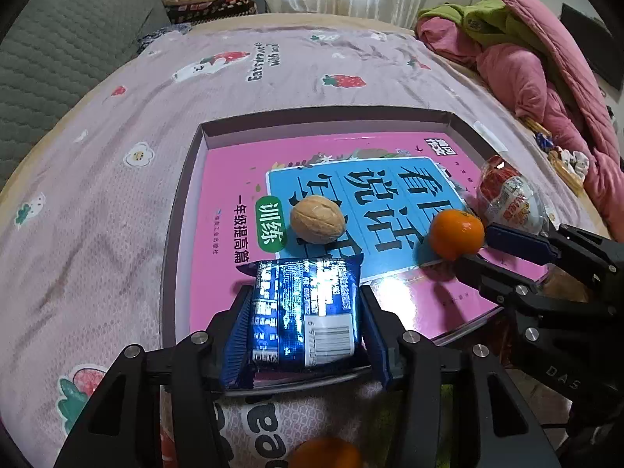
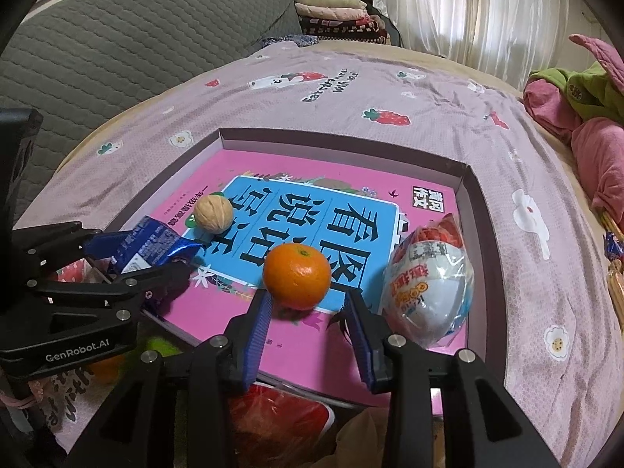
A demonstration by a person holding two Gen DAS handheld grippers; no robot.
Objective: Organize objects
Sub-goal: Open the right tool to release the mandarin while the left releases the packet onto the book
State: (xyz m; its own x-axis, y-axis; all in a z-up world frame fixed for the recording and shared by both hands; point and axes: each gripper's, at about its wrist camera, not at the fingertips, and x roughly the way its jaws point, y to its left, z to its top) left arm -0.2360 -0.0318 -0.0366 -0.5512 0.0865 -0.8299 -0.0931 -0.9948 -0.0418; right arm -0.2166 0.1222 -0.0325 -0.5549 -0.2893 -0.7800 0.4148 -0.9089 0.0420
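Note:
A shallow cardboard box (image 1: 183, 195) (image 2: 474, 210) lies on the bed with a pink book (image 1: 234, 179) (image 2: 218, 171) inside. On the book rest a walnut (image 1: 318, 219) (image 2: 213, 212), a tangerine (image 1: 456, 234) (image 2: 296, 276) and a wrapped egg-shaped toy (image 1: 509, 195) (image 2: 429, 280). My left gripper (image 1: 304, 312) (image 2: 144, 257) is shut on a blue snack packet (image 1: 308, 308) (image 2: 150, 247) above the box's near edge. My right gripper (image 2: 308, 308) (image 1: 474, 245) is open, its fingers just behind and on either side of the tangerine.
The box sits on a lilac strawberry-print sheet (image 1: 117, 195) (image 2: 546, 234). Pink and green bedding (image 1: 526, 58) is piled at the right. A grey quilted cushion (image 2: 117, 39) is at the back left. Another tangerine (image 1: 327, 452) and a red item (image 2: 280, 417) lie below the grippers.

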